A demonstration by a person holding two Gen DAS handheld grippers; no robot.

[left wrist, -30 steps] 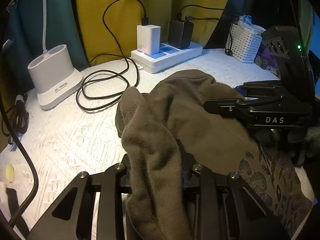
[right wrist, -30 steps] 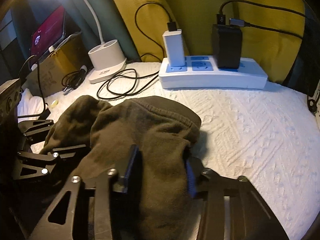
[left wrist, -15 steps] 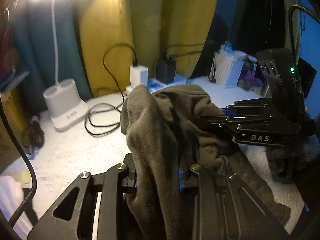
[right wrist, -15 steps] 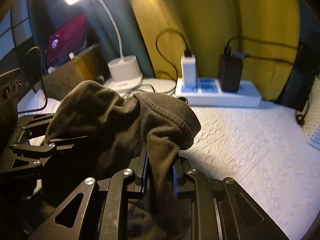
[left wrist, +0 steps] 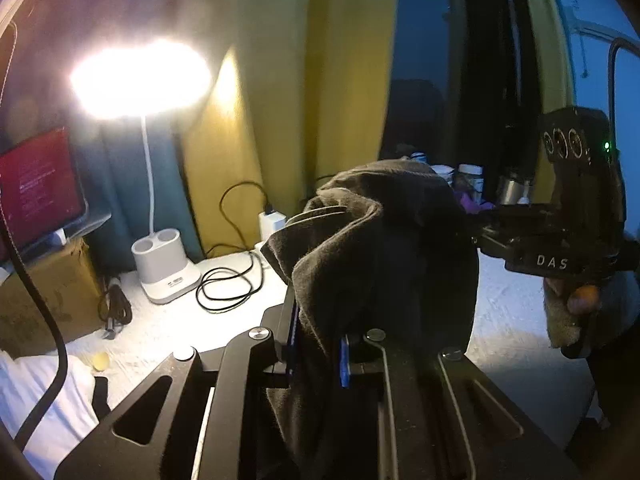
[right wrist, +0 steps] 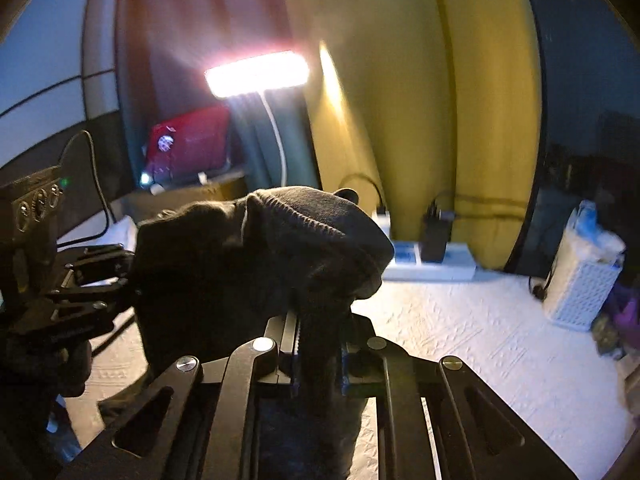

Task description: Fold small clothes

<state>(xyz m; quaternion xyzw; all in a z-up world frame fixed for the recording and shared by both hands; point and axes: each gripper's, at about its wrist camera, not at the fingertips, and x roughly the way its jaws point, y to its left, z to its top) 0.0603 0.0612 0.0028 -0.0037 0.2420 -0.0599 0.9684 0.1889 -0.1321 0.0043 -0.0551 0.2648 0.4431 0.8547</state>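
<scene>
Left wrist view: the left tongs (left wrist: pixel 320 350) are seen closing, a fold of the dark olive garment (left wrist: pixel 384 240) pinched between them. The right tongs (right wrist: pixel 318 354) are likewise closing on its ribbed edge, the cloth held raised above the white-covered table (right wrist: pixel 480 328).

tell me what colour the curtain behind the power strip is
Mustard yellow; the curtain behind the power strip shows best in the right wrist view.

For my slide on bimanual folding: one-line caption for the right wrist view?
Right gripper closing on a dark garment, lifted above the white bedspread with the left gripper.
</scene>
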